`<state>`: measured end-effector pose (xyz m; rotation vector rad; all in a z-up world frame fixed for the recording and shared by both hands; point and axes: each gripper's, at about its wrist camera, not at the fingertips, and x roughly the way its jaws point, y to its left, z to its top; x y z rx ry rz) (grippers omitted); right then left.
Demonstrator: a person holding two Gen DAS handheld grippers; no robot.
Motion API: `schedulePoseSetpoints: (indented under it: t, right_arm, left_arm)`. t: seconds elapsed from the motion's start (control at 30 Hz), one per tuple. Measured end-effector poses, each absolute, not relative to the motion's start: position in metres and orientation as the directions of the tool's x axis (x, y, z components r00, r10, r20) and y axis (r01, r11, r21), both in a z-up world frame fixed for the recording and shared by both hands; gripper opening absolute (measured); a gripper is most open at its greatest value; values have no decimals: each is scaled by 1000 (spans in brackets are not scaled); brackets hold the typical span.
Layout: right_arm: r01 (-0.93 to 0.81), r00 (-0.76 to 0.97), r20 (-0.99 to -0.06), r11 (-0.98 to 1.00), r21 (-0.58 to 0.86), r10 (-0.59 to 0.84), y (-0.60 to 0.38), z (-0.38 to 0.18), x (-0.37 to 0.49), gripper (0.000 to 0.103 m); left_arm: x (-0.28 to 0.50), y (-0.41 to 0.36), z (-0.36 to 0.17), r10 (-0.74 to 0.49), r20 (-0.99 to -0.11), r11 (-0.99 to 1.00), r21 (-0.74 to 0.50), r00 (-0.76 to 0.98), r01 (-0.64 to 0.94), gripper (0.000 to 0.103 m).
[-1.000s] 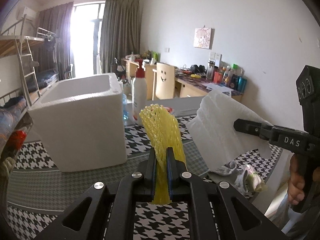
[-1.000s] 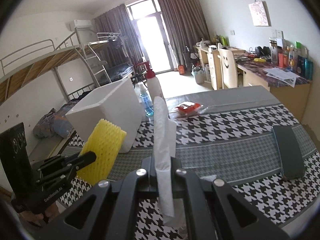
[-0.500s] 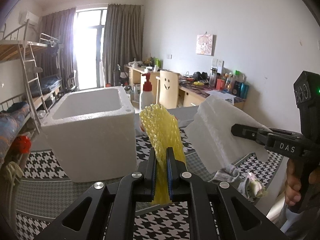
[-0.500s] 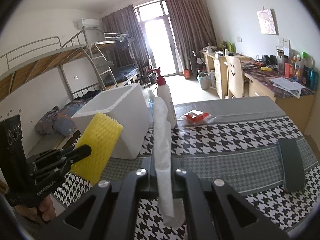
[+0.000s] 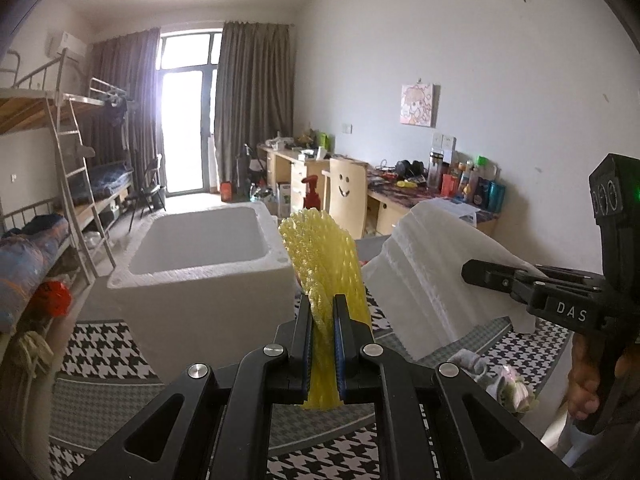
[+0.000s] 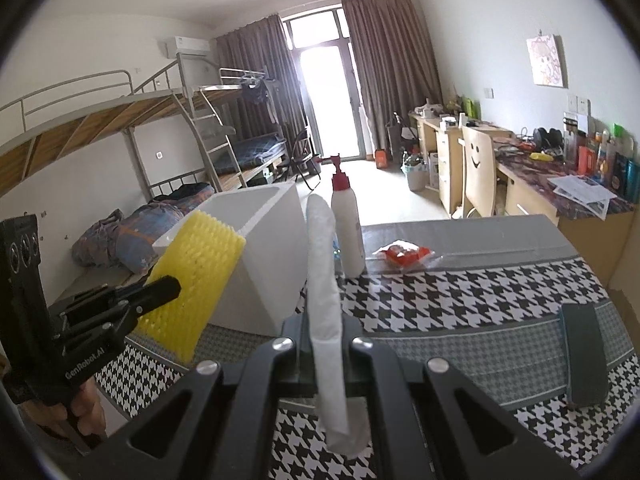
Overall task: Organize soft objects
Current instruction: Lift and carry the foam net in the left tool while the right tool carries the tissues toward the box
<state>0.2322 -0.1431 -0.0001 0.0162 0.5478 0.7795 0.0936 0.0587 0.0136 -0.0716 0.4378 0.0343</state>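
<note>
My left gripper [image 5: 323,306] is shut on a yellow foam net sleeve [image 5: 320,264], which stands up between its pads above the checked table. The same yellow sleeve [image 6: 192,280] and left gripper [image 6: 170,286] show at the left of the right wrist view. My right gripper [image 6: 325,330] is shut on a white foam sheet [image 6: 323,280], seen edge-on. That white sheet [image 5: 432,280] hangs broad from the right gripper [image 5: 470,272] in the left wrist view. An open white foam box [image 5: 200,268] stands just beyond both grippers, its hollow showing nothing inside.
A white pump bottle [image 6: 347,220] with a red top stands by the box [image 6: 264,256]. A red packet [image 6: 404,252] lies farther back and a dark flat case [image 6: 582,356] at the right. Small crumpled cloths [image 5: 508,384] lie near the table's right edge. Bunk beds and desks fill the room behind.
Both grippers have risen a little with the sleeve and the sheet still in them; the box's open top now shows more from above.
</note>
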Motion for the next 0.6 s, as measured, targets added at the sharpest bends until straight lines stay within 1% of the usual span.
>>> schedulePoseSetpoints:
  t: [0.6]
  right_arm:
    - [-695, 586, -424, 698, 176, 690, -121, 20, 235, 5]
  left_arm:
    - [103, 71, 35, 60, -380, 996, -31, 923, -78, 9]
